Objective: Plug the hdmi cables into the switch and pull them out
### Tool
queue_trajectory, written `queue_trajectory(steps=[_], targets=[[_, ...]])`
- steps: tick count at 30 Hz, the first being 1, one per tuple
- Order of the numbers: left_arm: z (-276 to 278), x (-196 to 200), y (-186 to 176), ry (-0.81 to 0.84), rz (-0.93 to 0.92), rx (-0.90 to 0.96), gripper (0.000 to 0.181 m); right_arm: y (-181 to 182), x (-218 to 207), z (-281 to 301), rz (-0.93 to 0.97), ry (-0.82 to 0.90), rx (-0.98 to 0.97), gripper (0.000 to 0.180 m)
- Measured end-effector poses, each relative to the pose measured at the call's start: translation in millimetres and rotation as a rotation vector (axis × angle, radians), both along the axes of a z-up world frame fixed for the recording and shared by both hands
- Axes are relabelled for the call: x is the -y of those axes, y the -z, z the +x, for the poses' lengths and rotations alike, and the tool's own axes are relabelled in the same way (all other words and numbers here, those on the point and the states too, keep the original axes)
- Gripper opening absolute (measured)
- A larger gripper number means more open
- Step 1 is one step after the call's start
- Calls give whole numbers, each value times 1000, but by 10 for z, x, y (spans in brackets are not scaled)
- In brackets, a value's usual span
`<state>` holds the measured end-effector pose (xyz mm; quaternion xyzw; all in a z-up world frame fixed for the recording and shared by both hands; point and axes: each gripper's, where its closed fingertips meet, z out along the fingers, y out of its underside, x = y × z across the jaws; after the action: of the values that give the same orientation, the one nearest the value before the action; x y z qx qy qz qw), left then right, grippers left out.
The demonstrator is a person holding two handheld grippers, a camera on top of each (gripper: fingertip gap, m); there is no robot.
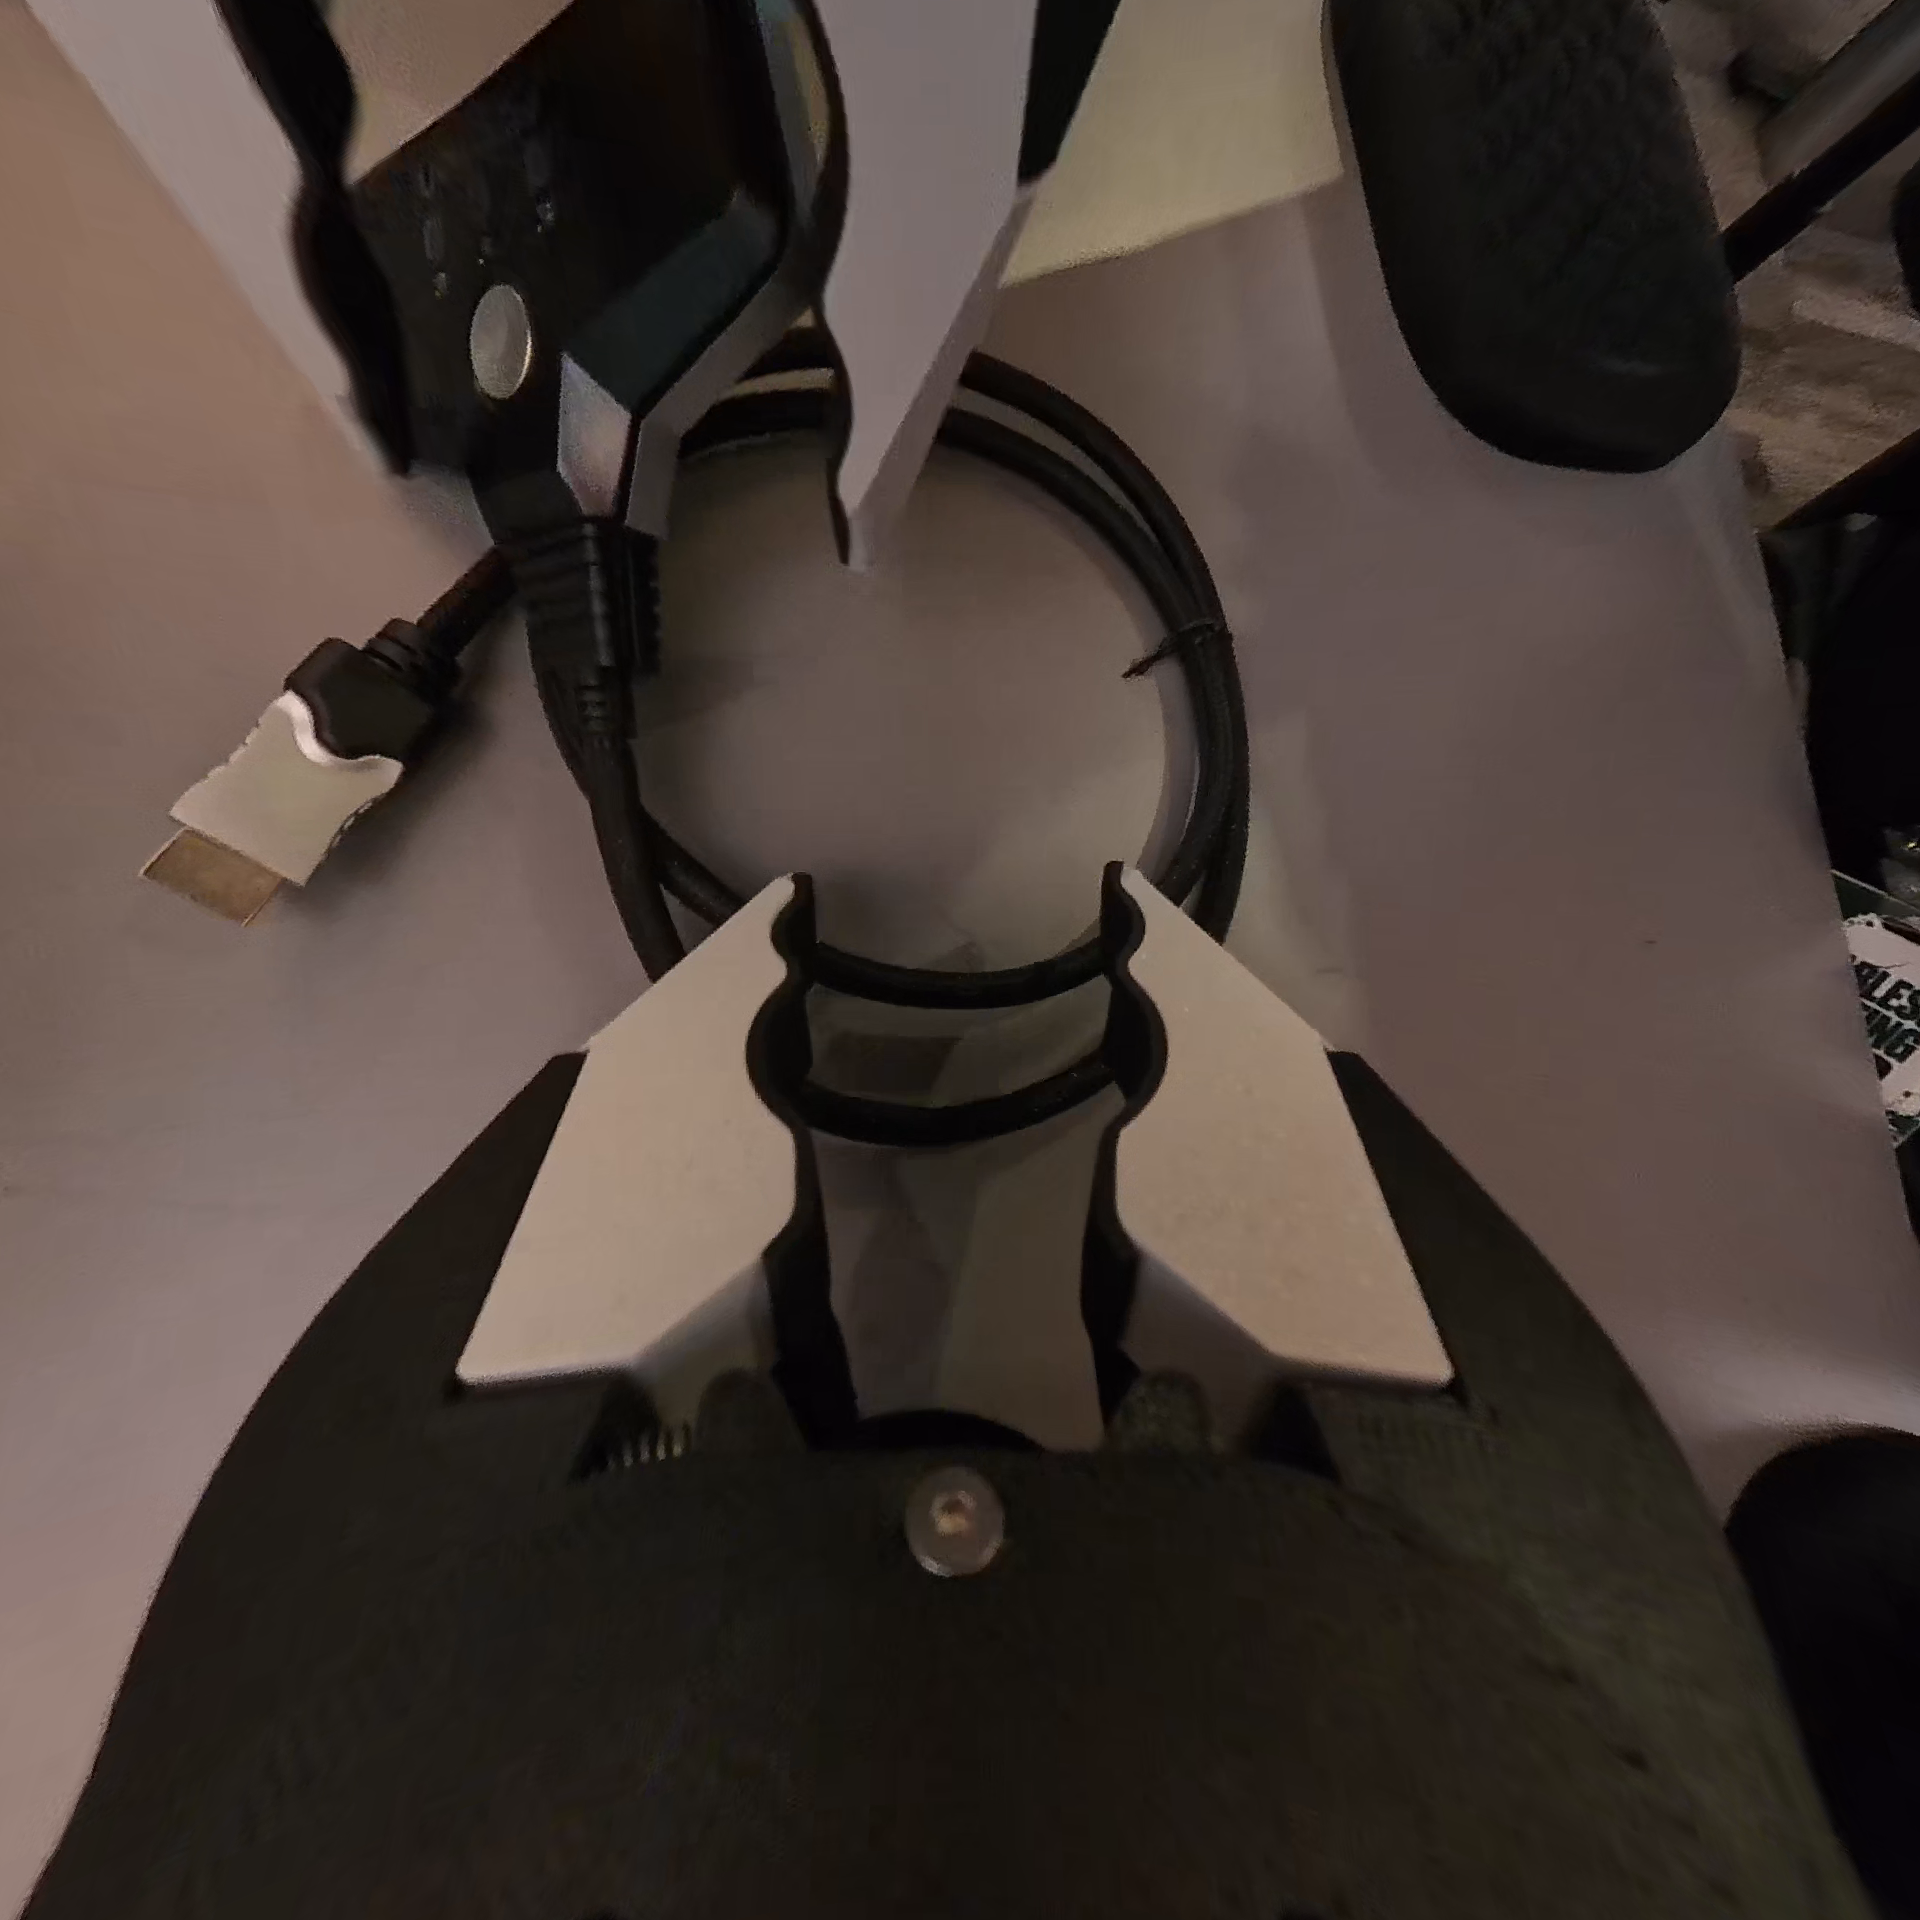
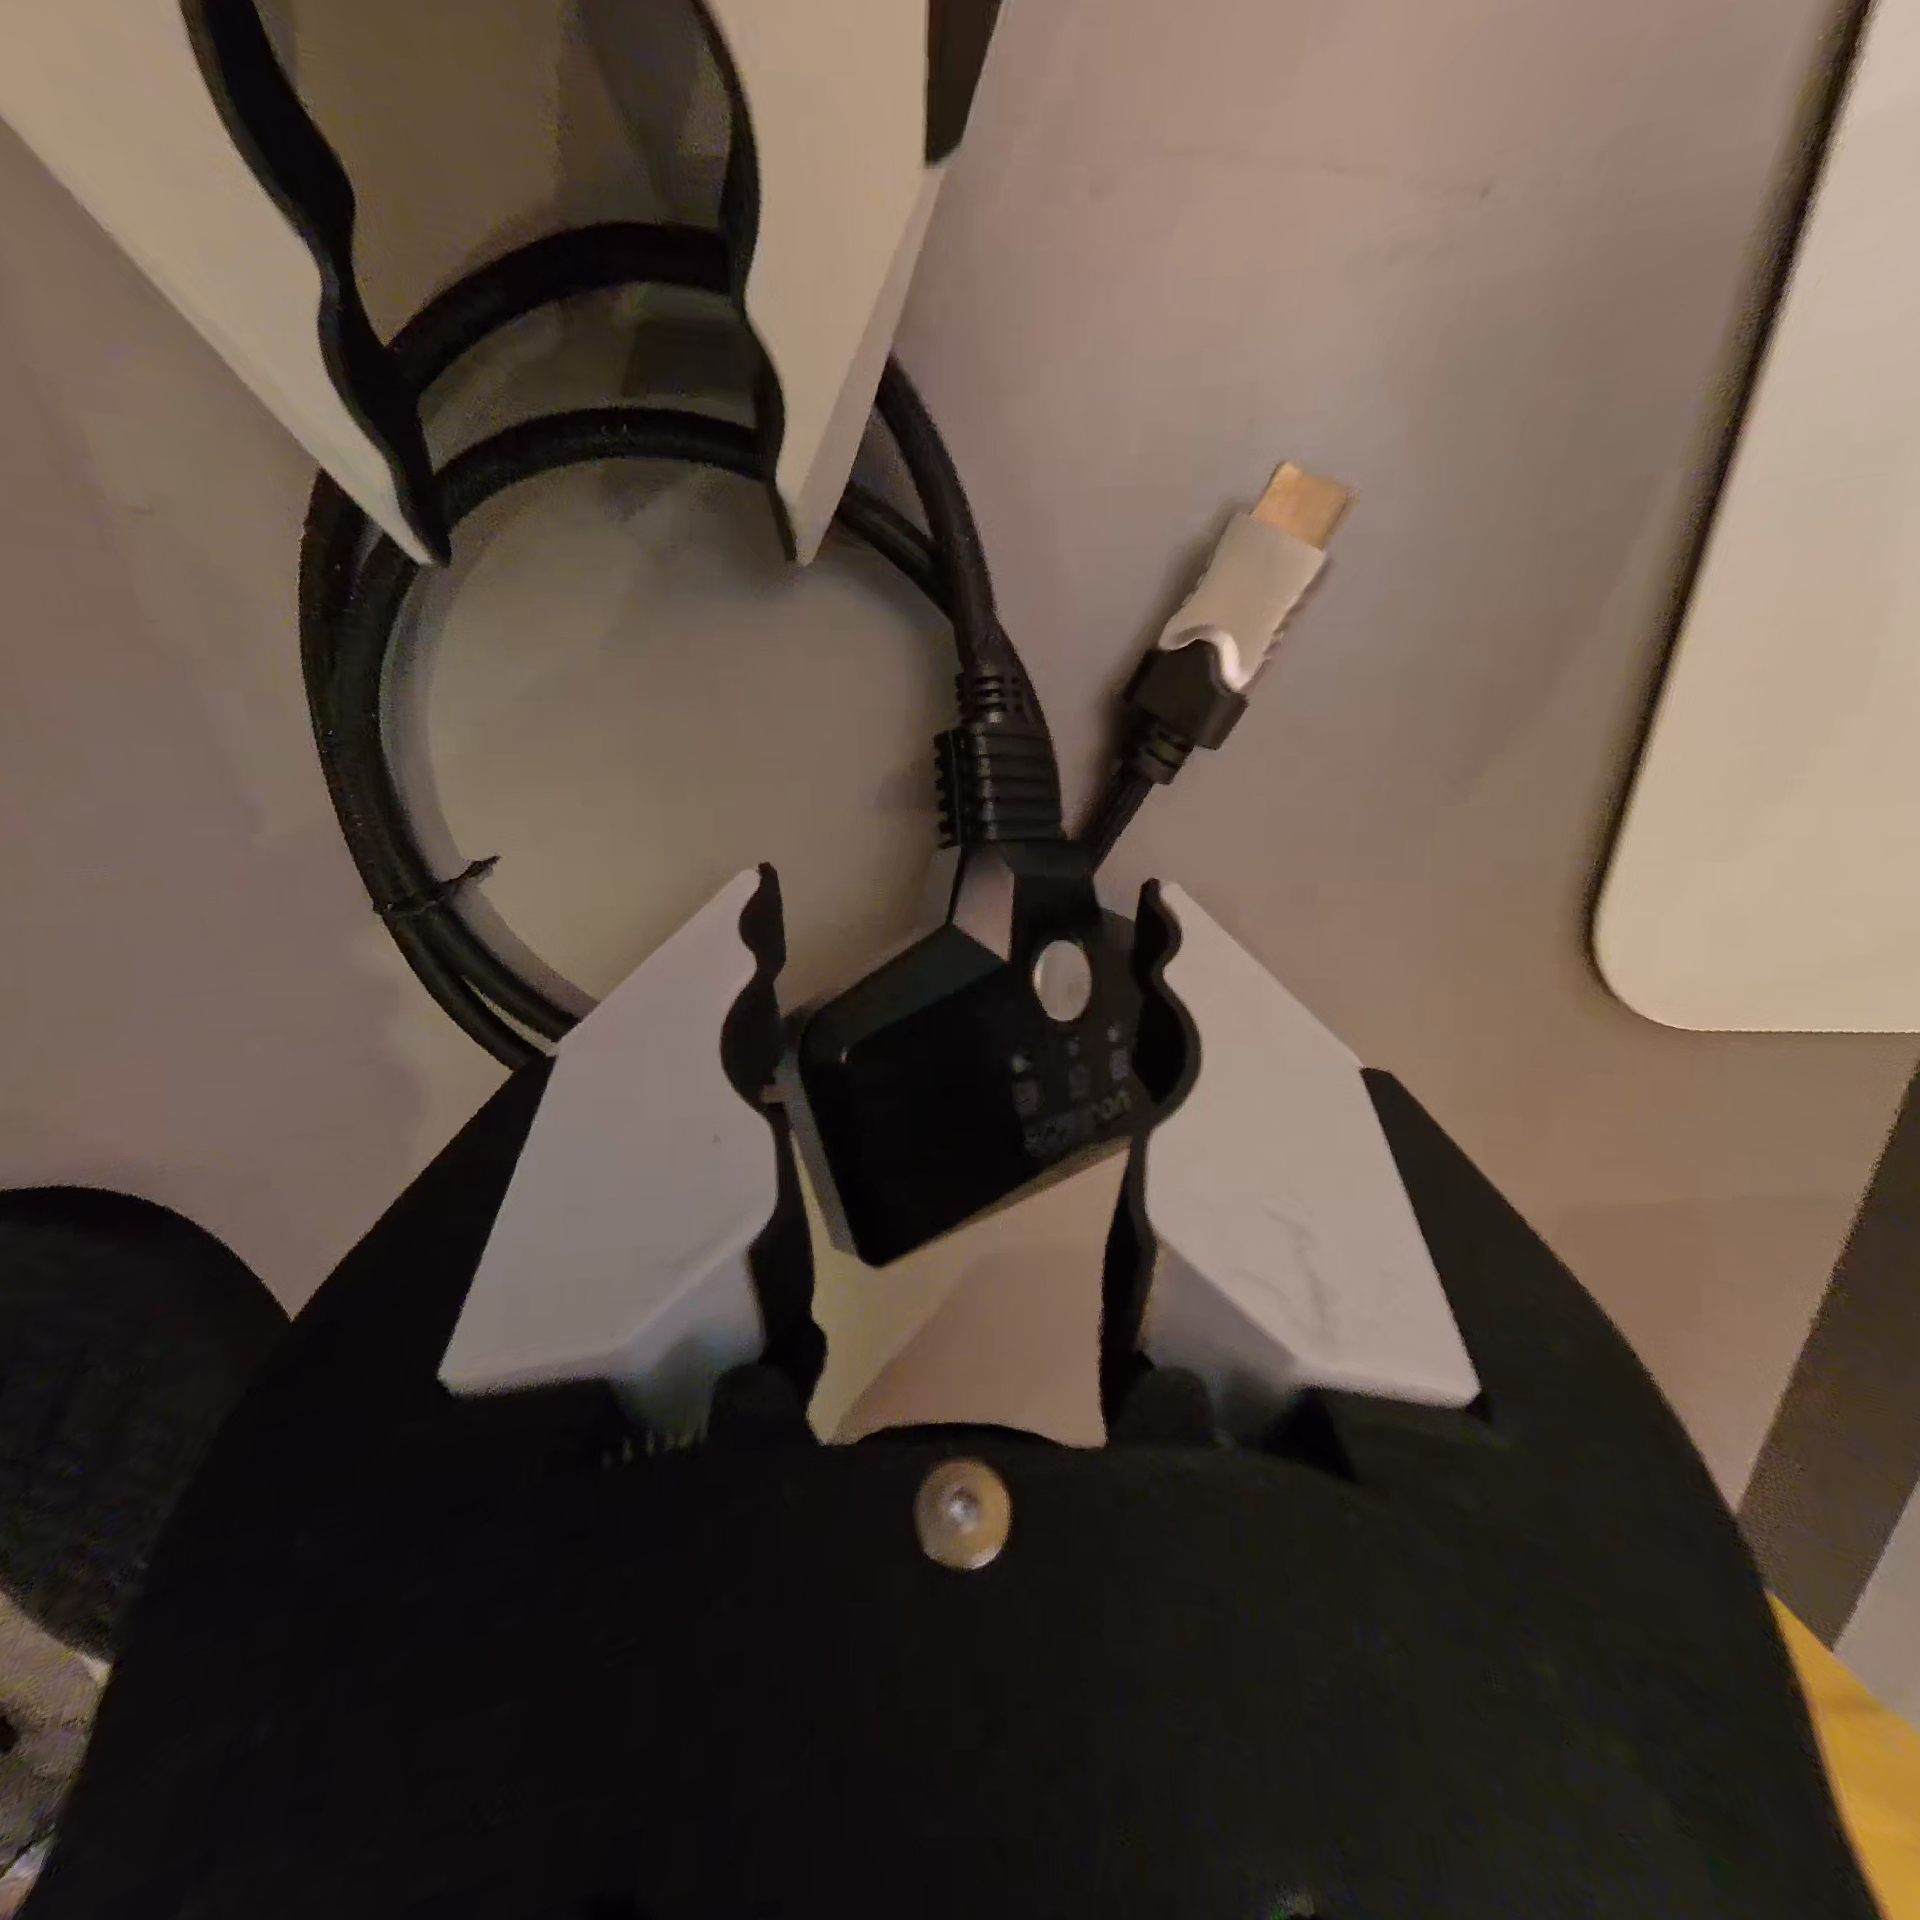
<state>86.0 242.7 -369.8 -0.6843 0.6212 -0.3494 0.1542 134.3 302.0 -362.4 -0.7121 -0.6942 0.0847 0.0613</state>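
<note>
A small black HDMI switch [image 2: 935, 1122] with a round silver button sits between my right gripper's [image 2: 956, 888] fingers, and both pads touch it. It also shows in the left wrist view [image 1: 457, 239]. Black cable plugs [image 2: 1003, 779] sit in its far end. They lead into a tied coil of black HDMI cable [image 2: 353, 748] on the grey table. A silver-tipped HDMI plug [image 2: 1247, 592] on a short lead lies free beside the switch. My left gripper [image 1: 958, 881] is open over the coil's near side [image 1: 935, 982], with two strands crossing between its fingers.
A flat white slab [image 2: 1766, 623] lies to the right of the switch. A black padded object [image 1: 1538, 208] stands at the table's far right in the left wrist view, and a printed packet [image 1: 1891, 1029] lies past the table's right edge.
</note>
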Motion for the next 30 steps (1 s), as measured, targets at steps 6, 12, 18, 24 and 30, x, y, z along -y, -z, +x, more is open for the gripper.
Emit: queue_trajectory(steps=[6, 12, 18, 24, 30], targets=[[11, -7, 7, -7, -12, 12, 52, 109, -45, -142, -71, 33, 13, 67], [-14, -28, 24, -15, -23, 21, 53, 152, -152, -231, -104, 71, -20, 69], [-30, -30, 29, -16, -30, 25, 53, 81, -183, -103, -100, 74, 42, 78], [-66, -38, -13, -21, -34, 36, 53, -154, -215, -289, -102, 76, -22, 76], [-94, 3, -23, -5, -42, 28, 53, 201, -228, -279, -146, 57, 98, 78]])
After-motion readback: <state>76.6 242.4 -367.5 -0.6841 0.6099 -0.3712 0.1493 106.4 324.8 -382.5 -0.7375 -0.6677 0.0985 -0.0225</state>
